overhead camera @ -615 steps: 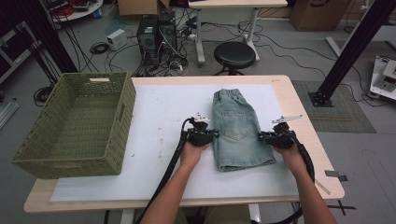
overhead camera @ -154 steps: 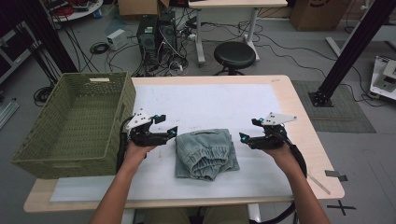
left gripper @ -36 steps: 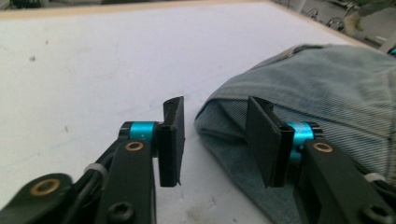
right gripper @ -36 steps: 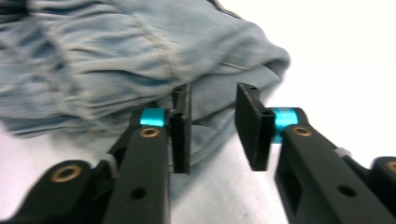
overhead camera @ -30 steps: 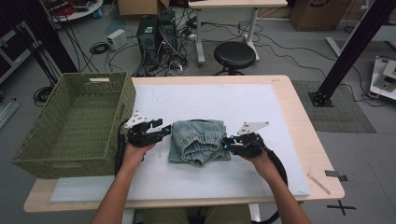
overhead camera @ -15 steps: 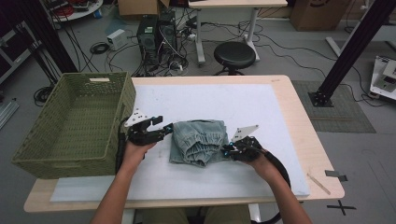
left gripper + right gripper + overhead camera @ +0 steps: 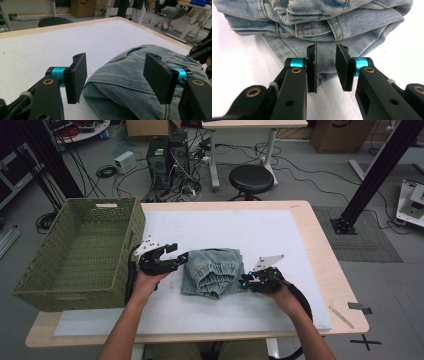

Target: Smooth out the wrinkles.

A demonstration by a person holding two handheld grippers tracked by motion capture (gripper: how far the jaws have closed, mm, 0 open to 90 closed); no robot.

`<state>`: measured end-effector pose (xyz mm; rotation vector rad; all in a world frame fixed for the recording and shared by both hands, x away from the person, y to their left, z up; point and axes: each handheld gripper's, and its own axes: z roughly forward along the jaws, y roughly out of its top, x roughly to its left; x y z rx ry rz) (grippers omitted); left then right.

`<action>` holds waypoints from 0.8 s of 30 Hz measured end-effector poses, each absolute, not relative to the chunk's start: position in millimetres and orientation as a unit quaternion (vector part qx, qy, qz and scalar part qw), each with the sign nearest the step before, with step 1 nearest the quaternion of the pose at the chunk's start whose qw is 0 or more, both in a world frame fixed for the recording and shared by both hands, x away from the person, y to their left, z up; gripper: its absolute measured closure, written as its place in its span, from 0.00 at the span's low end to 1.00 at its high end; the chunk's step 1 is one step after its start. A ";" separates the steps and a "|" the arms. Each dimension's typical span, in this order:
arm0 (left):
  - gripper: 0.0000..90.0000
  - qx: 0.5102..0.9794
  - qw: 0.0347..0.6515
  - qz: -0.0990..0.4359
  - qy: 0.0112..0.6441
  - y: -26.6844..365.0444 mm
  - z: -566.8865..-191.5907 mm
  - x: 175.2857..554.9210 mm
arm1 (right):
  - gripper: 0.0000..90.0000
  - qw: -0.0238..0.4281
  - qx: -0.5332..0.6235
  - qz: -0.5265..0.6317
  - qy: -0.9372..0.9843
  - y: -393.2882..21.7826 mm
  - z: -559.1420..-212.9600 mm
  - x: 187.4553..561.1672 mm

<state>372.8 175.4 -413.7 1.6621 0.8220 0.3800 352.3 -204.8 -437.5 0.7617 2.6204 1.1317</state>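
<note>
A pair of pale blue denim shorts [image 7: 214, 272] lies folded into a compact bundle on the white mat [image 7: 225, 225]. My left gripper [image 7: 181, 257] is at the bundle's left edge. In the left gripper view its jaws [image 7: 115, 77] stand wide with the denim [image 7: 125, 62] between them, and the pads are clear of the cloth; they have just been opening. My right gripper [image 7: 243, 280] is at the bundle's near right corner. Its jaws [image 7: 326, 67] have just opened a little and hang over the hem [image 7: 324, 22] with a narrow gap, gripping nothing.
A green woven basket [image 7: 132, 235] stands at the table's left end, close behind my left hand. The wooden table edge [image 7: 325, 260] runs along the right. A black stool [image 7: 251, 177] and cables are on the floor beyond the table.
The shorts lay flat and full length long ago, were folded once later, and are now a tighter bundle. Over the last second both hands have stayed at its sides.
</note>
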 end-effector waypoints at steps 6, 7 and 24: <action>0.38 0.714 0.590 0.158 0.343 173.3 -412.4 372.4 | 0.59 0.113 0.293 0.446 0.838 -205.8 -414.8 360.7; 0.38 0.716 0.590 0.150 0.341 171.1 -411.7 373.3 | 0.57 0.121 0.298 0.455 0.830 -205.2 -410.7 361.9; 0.52 0.772 0.570 0.088 0.268 112.2 -415.6 379.6 | 0.49 0.127 0.299 0.440 0.837 -177.3 -402.1 376.3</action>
